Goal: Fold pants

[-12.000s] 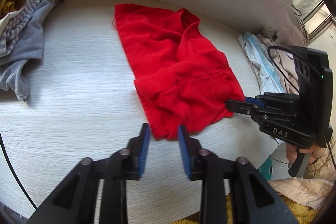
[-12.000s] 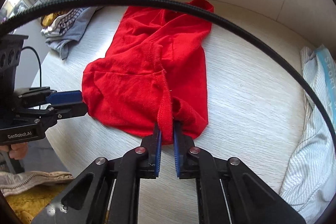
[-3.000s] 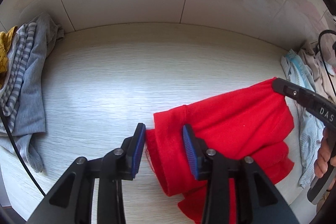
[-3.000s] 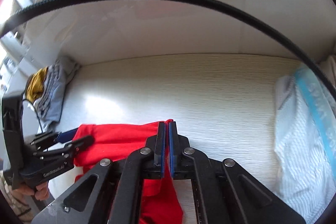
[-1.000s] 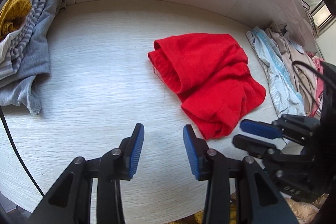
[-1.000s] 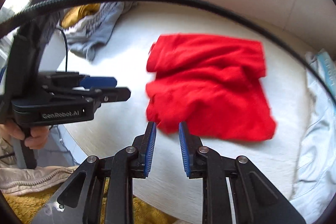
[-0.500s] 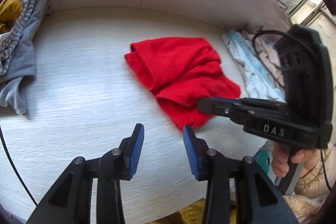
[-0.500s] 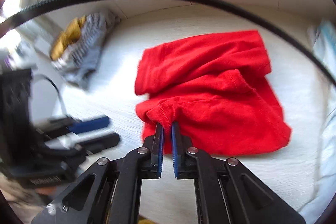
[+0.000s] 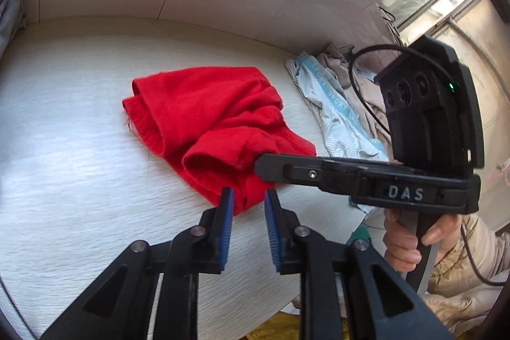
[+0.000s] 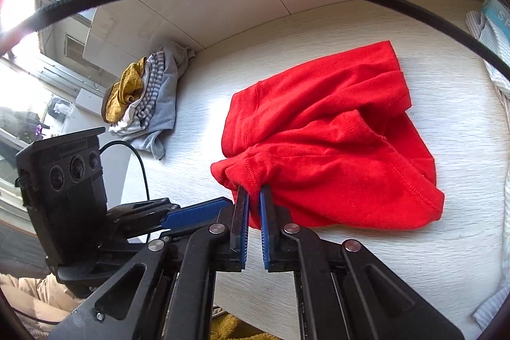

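Since half a second ago the left wrist view has swung right, and the grey-and-yellow laundry pile that sat at its left edge is all but gone from that frame. In the same view the left hand-held gripper (image 9: 247, 203), which hovered short of the cloth, now has its blue pads (image 9: 227, 212) apart on either side of the nearest corner of the red pants (image 9: 204, 113), low in the centre of the frame. Whether the pads touch the cloth cannot be told.

In the right wrist view, the pile of grey, striped and mustard clothes (image 10: 146, 97) lies at centre left on the pale tabletop (image 10: 446, 260), well apart from the pants. The red pants (image 10: 334, 142) lie bunched in rough folds mid-frame, a touch right of centre. At the bottom centre, the right hand-held gripper (image 10: 253, 206) is clamped on a hemmed fold at the near-left edge of the pants, as it was half a second ago, and the cloth puckers up between the pads.

At the right of the left wrist view, the right hand (image 9: 414, 241) grips the black handle, its hand-held gripper reaching level to the left into the fabric. Behind it lies a heap of light striped and beige clothing (image 9: 331, 110).
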